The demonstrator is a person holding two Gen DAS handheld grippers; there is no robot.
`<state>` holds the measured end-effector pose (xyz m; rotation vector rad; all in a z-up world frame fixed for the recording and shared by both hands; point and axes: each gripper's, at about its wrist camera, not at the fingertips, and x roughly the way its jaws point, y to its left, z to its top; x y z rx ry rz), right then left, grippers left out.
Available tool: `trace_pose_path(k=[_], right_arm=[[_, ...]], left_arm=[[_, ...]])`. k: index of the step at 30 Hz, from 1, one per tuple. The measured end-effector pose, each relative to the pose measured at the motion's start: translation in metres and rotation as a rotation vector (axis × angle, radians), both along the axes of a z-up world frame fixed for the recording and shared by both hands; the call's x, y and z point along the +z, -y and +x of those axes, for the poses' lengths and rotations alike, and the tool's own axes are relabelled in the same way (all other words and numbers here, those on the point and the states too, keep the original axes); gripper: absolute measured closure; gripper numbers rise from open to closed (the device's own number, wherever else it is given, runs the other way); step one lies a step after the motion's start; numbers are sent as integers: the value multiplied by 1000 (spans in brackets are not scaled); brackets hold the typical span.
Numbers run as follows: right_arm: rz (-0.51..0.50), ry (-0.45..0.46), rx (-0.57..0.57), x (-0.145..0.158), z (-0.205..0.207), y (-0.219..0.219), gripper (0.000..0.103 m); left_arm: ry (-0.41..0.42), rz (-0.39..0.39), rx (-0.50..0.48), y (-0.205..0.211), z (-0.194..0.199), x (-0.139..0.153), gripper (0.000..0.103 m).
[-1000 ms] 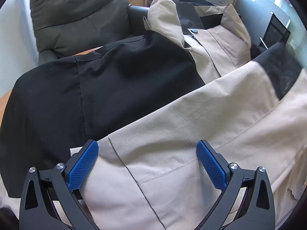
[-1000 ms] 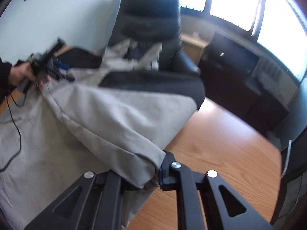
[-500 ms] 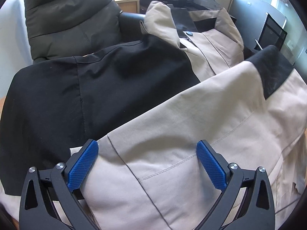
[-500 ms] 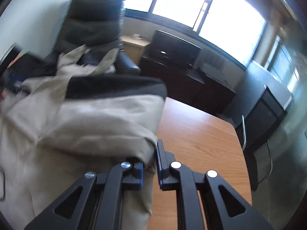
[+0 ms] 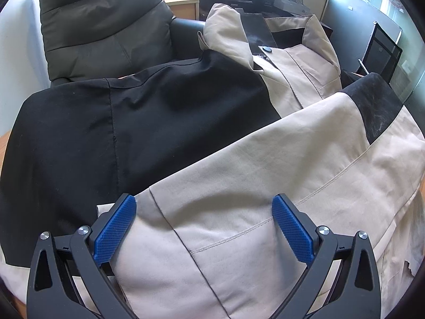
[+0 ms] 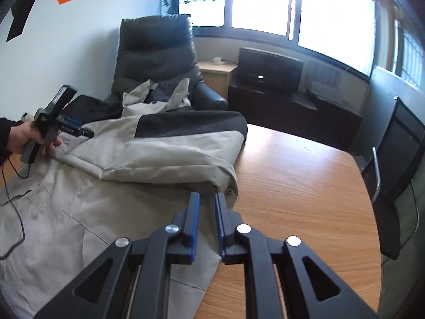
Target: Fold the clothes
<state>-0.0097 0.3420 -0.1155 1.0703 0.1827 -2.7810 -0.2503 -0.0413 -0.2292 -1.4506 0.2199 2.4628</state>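
Note:
A beige jacket with black panels (image 6: 79,212) lies spread on the wooden table (image 6: 292,186). One sleeve (image 6: 164,156) is folded across its body, cuff end near the table's middle. My right gripper (image 6: 206,207) hovers just behind that cuff, its blue pads a narrow gap apart with no cloth between them. In the left wrist view the jacket (image 5: 239,172) fills the frame, with a black shoulder panel (image 5: 132,122) at left. My left gripper (image 5: 203,212) stands wide open over the beige cloth. A hand holds that left gripper (image 6: 79,131) at the sleeve's shoulder end.
A dark leather armchair (image 6: 156,53) stands behind the table, with the jacket's collar (image 5: 228,26) towards it. A black office chair (image 6: 398,159) is at the right edge. A dark cabinet with a screen (image 6: 271,63) sits under the windows. A thin cable (image 6: 13,186) trails over the cloth.
My right gripper carried the sleeve across the jacket, then parted its fingers and let go; the sleeve now lies flat. The left gripper stayed open and hardly moved.

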Motion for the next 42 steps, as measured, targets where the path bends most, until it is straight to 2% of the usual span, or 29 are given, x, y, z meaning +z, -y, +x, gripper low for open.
trace_pose_path(k=[4, 7, 9, 10, 11, 13, 14, 16, 19, 21, 23, 25, 28, 31, 34, 38, 42], right_arm=[[86, 52, -4, -12, -8, 18, 92], [43, 40, -65, -8, -18, 15, 89], [-77, 13, -86, 4, -21, -4, 73], [-81, -13, -91, 10, -21, -11, 46], [-85, -38, -96, 16, -22, -18, 24], [6, -51, -60, 20, -25, -24, 20], [50, -36, -28, 18, -29, -26, 20], [68, 46, 68, 4, -41, -26, 22], [126, 143, 206, -22, -58, -19, 37], [144, 176, 274, -35, -64, -13, 47], [128, 166, 309, -38, -68, -12, 68], [70, 121, 315, -32, -69, -16, 78], [86, 71, 335, -24, -67, -7, 90], [113, 72, 379, -16, -58, 14, 93], [203, 87, 401, -15, -33, 30, 93], [247, 124, 390, -26, -16, 30, 92], [357, 36, 317, -24, -19, 36, 92]], left_arm=[[-35, 10, 11, 1, 5, -1, 0], [-50, 14, 14, 0, 9, -1, 0], [-53, 15, 12, 0, 10, -1, 0], [-55, 15, 10, 0, 10, -1, 0], [-58, 17, 9, 0, 11, 2, 0], [-68, 21, 8, 4, 12, 1, 0], [-73, 23, 7, 6, 13, 1, 0], [-82, 27, 7, 10, 16, 2, 0], [-85, 29, 5, 14, 23, 6, 0], [-83, 29, 2, 15, 24, 8, 0], [-84, 29, -1, 15, 23, 8, 0], [-89, 31, -4, 15, 23, 7, 0], [-97, 34, -6, 15, 22, 6, 0], [-99, 36, -11, 15, 23, 6, 0], [-99, 38, -23, 16, 25, 7, 0], [-102, 42, -47, 17, 27, 7, 0], [-104, 44, -60, 17, 28, 7, 0]])
